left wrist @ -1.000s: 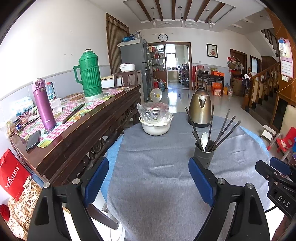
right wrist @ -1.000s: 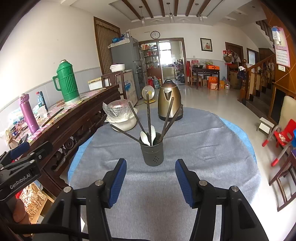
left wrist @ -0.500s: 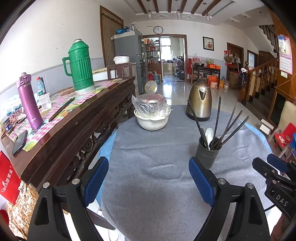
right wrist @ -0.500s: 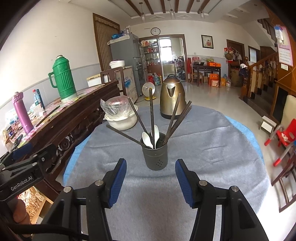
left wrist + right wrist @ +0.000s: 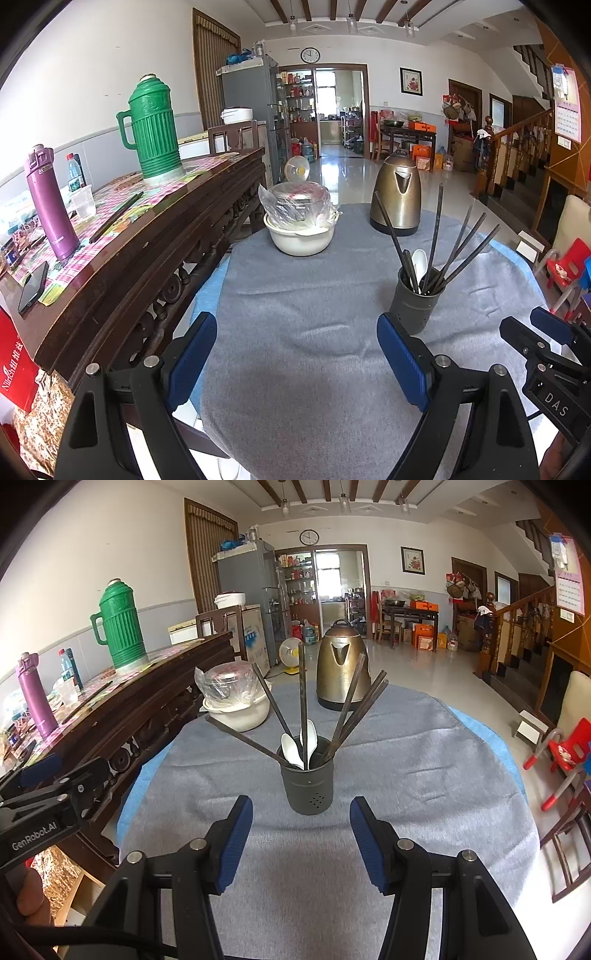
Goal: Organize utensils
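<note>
The utensil holder (image 5: 309,781) stands mid-table on the grey cloth (image 5: 424,775), already loaded with dark chopsticks (image 5: 303,698) and white spoons (image 5: 291,749). No loose utensils show on the cloth; sorting appears largely done. The left gripper (image 5: 295,354) and right gripper (image 5: 301,836) are both spread wide, empty.

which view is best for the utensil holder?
Right wrist: the holder sits centred just ahead of the open right gripper, spoons and chopsticks clear. Left wrist shows it off to the right, its base partly behind a finger.
</note>
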`<state>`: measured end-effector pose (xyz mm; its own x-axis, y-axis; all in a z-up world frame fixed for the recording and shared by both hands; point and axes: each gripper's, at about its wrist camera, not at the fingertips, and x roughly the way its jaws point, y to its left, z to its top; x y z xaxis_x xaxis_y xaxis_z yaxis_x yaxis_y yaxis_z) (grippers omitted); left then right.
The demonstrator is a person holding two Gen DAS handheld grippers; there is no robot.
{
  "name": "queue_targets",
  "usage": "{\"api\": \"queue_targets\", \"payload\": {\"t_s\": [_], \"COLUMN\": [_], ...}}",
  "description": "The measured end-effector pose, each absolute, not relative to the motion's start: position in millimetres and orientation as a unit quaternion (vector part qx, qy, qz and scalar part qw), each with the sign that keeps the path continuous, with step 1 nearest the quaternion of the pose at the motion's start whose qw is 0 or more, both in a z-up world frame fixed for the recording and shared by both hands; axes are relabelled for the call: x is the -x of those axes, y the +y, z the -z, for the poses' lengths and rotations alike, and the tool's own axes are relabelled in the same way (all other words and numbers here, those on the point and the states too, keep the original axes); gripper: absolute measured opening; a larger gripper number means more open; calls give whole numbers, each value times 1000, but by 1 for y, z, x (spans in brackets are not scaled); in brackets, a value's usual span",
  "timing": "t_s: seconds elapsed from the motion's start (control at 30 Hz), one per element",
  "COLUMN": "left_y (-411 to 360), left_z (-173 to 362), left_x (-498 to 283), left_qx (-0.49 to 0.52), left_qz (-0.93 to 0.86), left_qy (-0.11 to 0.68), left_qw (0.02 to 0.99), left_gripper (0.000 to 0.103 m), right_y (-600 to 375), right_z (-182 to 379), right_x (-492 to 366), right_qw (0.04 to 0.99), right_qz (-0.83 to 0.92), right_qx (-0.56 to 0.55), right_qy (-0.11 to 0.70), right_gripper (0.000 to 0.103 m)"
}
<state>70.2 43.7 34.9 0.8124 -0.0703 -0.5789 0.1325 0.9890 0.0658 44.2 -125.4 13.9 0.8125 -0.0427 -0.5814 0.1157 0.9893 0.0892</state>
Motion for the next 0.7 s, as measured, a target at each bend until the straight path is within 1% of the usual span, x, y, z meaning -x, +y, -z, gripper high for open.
{"api": "queue_targets", "payload": {"t_s": [0.3, 0.43, 0.5, 0.6, 0.7], "left_y": [32, 20, 18, 22, 25], "left_z": [-31, -20, -4, 34, 92], "left_x": [-76, -87, -101, -126, -158], "left_qx": [-59, -56, -39, 0, 4], "left_qz": [46, 63, 75, 88, 53], "left_qy": [307, 318, 339, 376, 429], "left_qw": [949, 944, 937, 922, 902], "left_gripper": [89, 89, 89, 89, 89], "right_y": [-144, -161, -173, -194, -226], "right_z": [-5, 4, 13, 35, 76], "right_x": [-49, -55, -59, -69, -86], "right_qw": [947, 943, 941, 937, 926], "right_qz": [41, 46, 52, 80, 117], "right_qx": [-79, -92, -98, -87, -68], "right_qy": [308, 315, 320, 328, 353], "right_gripper": [58, 58, 61, 63, 63]}}
